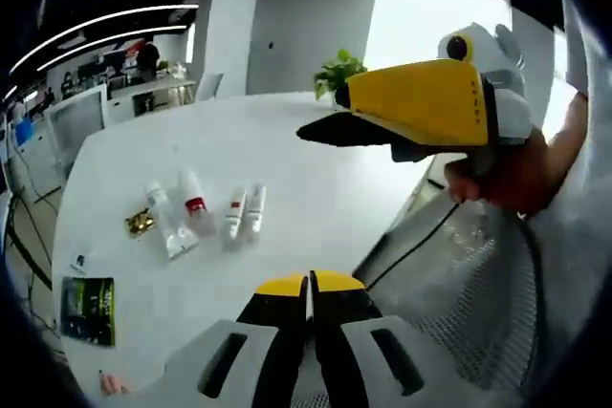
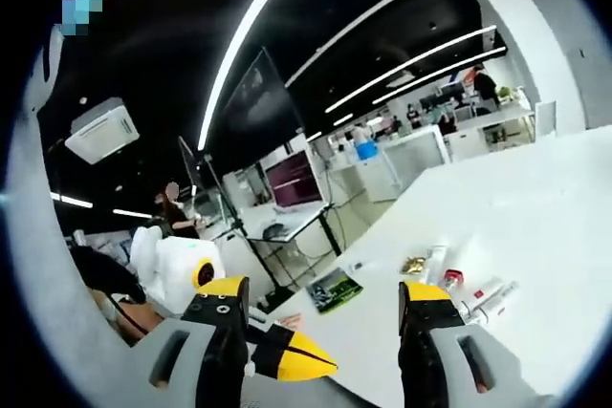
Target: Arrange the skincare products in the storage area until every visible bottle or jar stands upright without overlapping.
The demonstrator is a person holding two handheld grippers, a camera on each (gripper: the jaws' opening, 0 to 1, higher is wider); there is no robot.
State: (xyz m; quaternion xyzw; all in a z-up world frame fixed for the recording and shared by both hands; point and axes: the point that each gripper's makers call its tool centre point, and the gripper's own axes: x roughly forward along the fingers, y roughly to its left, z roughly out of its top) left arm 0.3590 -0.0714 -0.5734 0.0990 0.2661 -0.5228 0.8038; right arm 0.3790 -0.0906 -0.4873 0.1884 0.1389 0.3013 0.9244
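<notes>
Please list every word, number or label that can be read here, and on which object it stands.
No text is readable.
Green-and-black leaflet on the white table: print blurred.
Red-banded white tubes: labels too small.
Gold packet: no legible marking.

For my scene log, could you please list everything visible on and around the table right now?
tubes: four, white, one red-capped, lying in a row mid-table
gold item: one, left end of that row
booklet: one, dark green, near table edge
small card: one, white, above the booklet
table: one, white
plant: one, green, far table edge
mesh chair: one, grey, beside table
left claw: yellow-tipped, shut
right claw: yellow-tipped, open, hand-held above the table's right side
</notes>
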